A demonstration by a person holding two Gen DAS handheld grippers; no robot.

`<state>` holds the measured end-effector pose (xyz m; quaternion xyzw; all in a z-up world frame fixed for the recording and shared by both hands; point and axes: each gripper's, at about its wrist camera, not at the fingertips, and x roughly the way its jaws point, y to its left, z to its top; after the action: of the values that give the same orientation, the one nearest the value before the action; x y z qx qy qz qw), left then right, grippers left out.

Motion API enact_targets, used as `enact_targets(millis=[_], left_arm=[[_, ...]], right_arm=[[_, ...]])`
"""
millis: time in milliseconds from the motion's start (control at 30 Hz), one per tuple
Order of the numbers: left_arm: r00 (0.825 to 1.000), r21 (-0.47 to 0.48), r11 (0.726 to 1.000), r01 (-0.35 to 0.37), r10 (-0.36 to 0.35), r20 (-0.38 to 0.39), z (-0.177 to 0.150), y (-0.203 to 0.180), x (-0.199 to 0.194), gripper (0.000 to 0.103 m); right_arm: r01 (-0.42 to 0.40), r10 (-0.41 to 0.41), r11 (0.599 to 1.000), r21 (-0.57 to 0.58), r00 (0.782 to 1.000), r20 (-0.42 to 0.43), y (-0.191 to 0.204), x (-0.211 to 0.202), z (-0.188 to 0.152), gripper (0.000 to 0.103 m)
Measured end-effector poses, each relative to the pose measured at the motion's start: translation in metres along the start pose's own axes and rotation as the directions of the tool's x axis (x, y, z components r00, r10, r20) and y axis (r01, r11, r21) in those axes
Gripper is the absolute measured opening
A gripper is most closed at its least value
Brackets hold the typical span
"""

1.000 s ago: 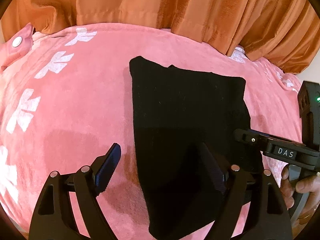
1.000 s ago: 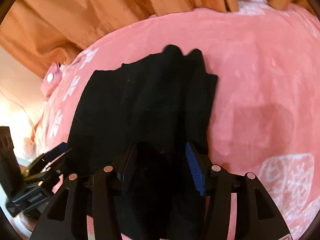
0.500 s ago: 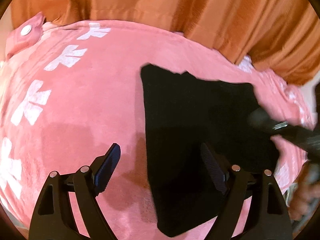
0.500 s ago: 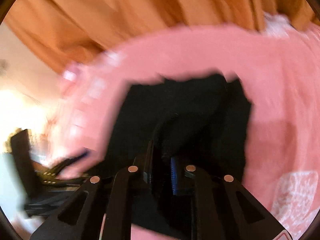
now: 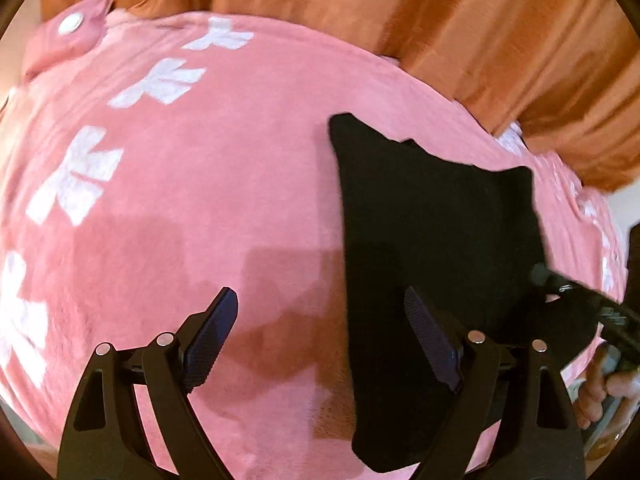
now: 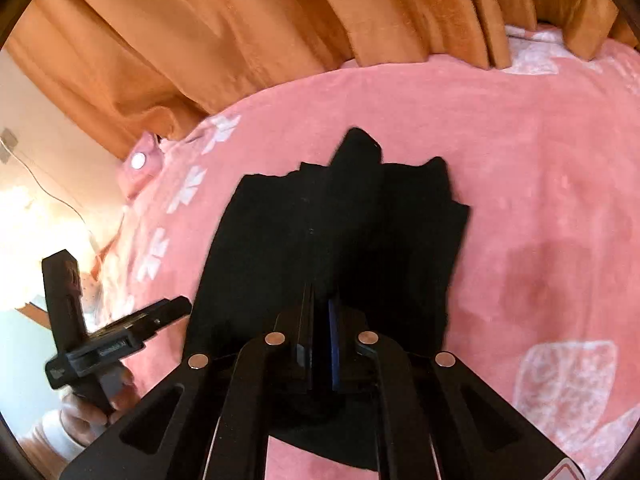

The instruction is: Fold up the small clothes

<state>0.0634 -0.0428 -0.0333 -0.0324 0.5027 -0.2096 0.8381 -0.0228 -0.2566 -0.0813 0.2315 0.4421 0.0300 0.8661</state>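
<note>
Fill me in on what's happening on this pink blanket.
A person holding a claw in each hand is folding a small black garment spread on the pink blanket. The right claw is shut on the garment's near edge, with fabric bunched between its fingers. The left claw is open above the blanket, straddling the garment's left edge, gripping nothing. Orange curtains hang behind.

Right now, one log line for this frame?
left gripper: open, hovering | right gripper: shut on black fabric garment near edge | garment on pink fleece blanket | fold: pending
</note>
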Motion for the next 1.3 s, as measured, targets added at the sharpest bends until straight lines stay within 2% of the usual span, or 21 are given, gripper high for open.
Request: enact_targets(millis=[33,67,100,133,167,300,367,433,467,500,600,667,700,767,800,900,967,1033,1100,1167,1300], left_arm=[[1.0,0.018,1.0,-0.002,0.002,0.004,-0.001,-0.004,0.001,0.083],[1.0,0.032,0.999,0.001,-0.001,0.005,-0.001,-0.007,0.001,0.083],[1.0,0.042,0.999,0.009,-0.009,0.002,-0.002,-0.011,0.001,0.083],[1.0,0.041,0.999,0.019,-0.019,0.001,-0.002,-0.012,0.0,0.083],[1.0,0.038,0.999,0.027,-0.027,-0.001,-0.002,-0.012,0.0,0.083],[0.999,0.041,0.999,0.035,-0.034,-0.019,-0.002,-0.012,0.003,0.083],[0.999,0.053,0.998,0.031,-0.029,-0.025,-0.005,-0.014,0.005,0.083],[0.999,0.061,0.998,0.025,-0.023,-0.029,-0.007,-0.015,0.007,0.083],[0.999,0.064,0.998,0.022,-0.02,-0.03,-0.009,-0.016,0.007,0.083],[0.999,0.065,0.998,0.02,-0.018,-0.029,-0.009,-0.017,0.006,0.083],[1.0,0.074,0.997,0.014,-0.012,-0.02,-0.01,-0.018,0.005,0.083],[1.0,0.088,0.996,0.011,-0.01,-0.011,-0.01,-0.02,0.005,0.084],[1.0,0.1,0.995,0.005,-0.004,-0.008,-0.01,-0.022,0.006,0.084],[1.0,0.129,0.992,-0.005,0.006,-0.006,-0.011,-0.025,0.008,0.086],[1.0,0.134,0.991,-0.01,0.012,-0.009,-0.011,-0.027,0.009,0.086],[1.0,0.13,0.991,0.002,0.001,-0.018,-0.011,-0.03,0.008,0.085],[1.0,0.132,0.991,0.007,-0.006,-0.012,-0.01,-0.033,0.007,0.085],[1.0,0.141,0.99,0.002,-0.001,-0.002,-0.009,-0.036,0.006,0.085],[1.0,0.134,0.991,-0.003,0.003,-0.002,-0.007,-0.037,0.008,0.085],[1.0,0.121,0.993,-0.009,0.01,-0.003,-0.006,-0.037,0.011,0.085],[1.0,0.116,0.993,-0.02,0.02,0.004,-0.004,-0.039,0.013,0.085]], right_arm=[[0.045,-0.045,0.999,0.006,0.999,-0.031,-0.007,0.009,-0.004,0.005],[0.09,-0.088,0.996,0.025,0.993,-0.074,-0.015,0.019,-0.009,0.014],[0.081,-0.071,0.993,0.081,0.99,-0.118,-0.027,0.028,-0.015,0.015],[0.028,-0.014,0.99,0.136,0.995,-0.099,-0.033,0.025,-0.019,0.015],[-0.006,0.022,0.988,0.155,0.994,-0.103,-0.03,0.022,-0.019,0.022],[-0.117,0.135,0.978,0.173,0.986,-0.094,-0.023,0.002,-0.036,0.05],[-0.121,0.142,0.981,0.154,0.981,-0.131,-0.017,0.003,-0.048,0.052],[-0.113,0.135,0.985,0.128,0.975,-0.177,-0.017,0.012,-0.055,0.052],[-0.101,0.122,0.989,0.112,0.973,-0.195,-0.015,0.02,-0.058,0.044],[-0.085,0.1,0.993,0.082,0.977,-0.189,-0.01,0.025,-0.058,0.007],[-0.07,0.069,0.997,-0.026,0.996,-0.058,0.013,-0.002,-0.044,0.005],[-0.05,0.053,0.995,-0.091,0.998,0.03,0.024,-0.027,-0.038,0.004],[-0.035,0.037,0.995,-0.094,0.999,0.023,0.022,-0.026,-0.038,0.004],[0.081,-0.088,0.994,-0.078,0.992,-0.09,0.005,0.005,-0.045,0.004],[0.139,-0.15,0.987,-0.075,0.973,-0.177,-0.004,0.03,-0.052,0.005],[0.147,-0.161,0.985,-0.094,0.974,-0.161,0.005,0.027,-0.047,0.008],[0.135,-0.142,0.987,-0.083,0.986,-0.092,0.012,0.007,-0.036,0.013],[0.135,-0.137,0.988,-0.071,0.99,-0.023,0.019,-0.01,-0.019,0.021],[0.15,-0.148,0.988,-0.041,0.988,0.035,0.023,-0.014,0.001,0.042],[0.145,-0.144,0.989,-0.016,0.989,0.041,0.022,-0.008,0.016,0.044],[0.142,-0.141,0.989,0.035,0.99,-0.03,0.006,0.033,0.031,0.048]])
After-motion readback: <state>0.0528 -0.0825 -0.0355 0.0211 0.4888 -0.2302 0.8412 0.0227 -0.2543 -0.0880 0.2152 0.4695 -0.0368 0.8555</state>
